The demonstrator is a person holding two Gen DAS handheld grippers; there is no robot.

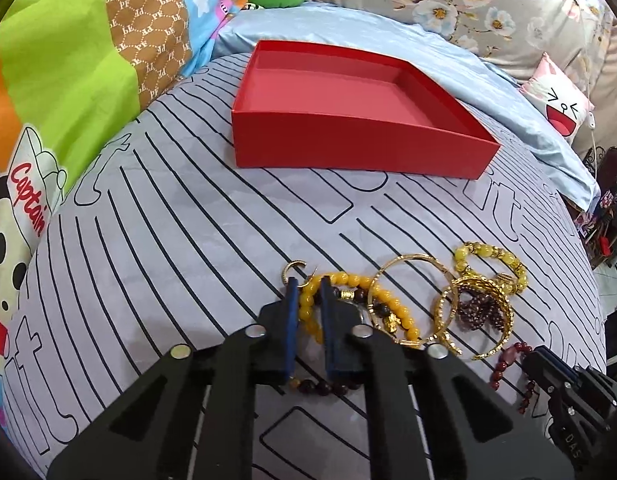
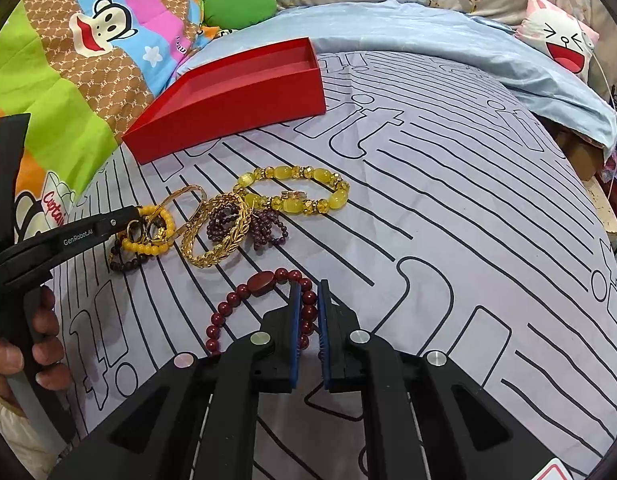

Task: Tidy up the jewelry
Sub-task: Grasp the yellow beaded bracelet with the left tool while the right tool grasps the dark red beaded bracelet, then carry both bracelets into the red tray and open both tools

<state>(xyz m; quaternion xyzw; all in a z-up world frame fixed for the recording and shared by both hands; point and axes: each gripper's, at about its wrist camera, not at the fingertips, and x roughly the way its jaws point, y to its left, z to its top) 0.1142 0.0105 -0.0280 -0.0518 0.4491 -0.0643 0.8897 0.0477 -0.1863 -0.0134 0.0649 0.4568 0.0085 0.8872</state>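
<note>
Meanwhile, left gripper (image 1: 308,280) pinches the yellow bead bracelet (image 1: 350,280) and right gripper (image 2: 308,284) clamps the red bead bracelet (image 2: 264,284), short of the empty red box (image 1: 348,92); tangled neighbouring bangles (image 1: 408,300) could drag along.

A bedroom at home, plainly: a bed (image 1: 168,208) under a grey line-patterned sheet, a cartoon monkey quilt (image 2: 104,40) bunched beside it, a pale blue blanket (image 2: 428,36), a flowered cover (image 1: 468,0) and a laughing-face pillow (image 2: 564,40) behind.
</note>
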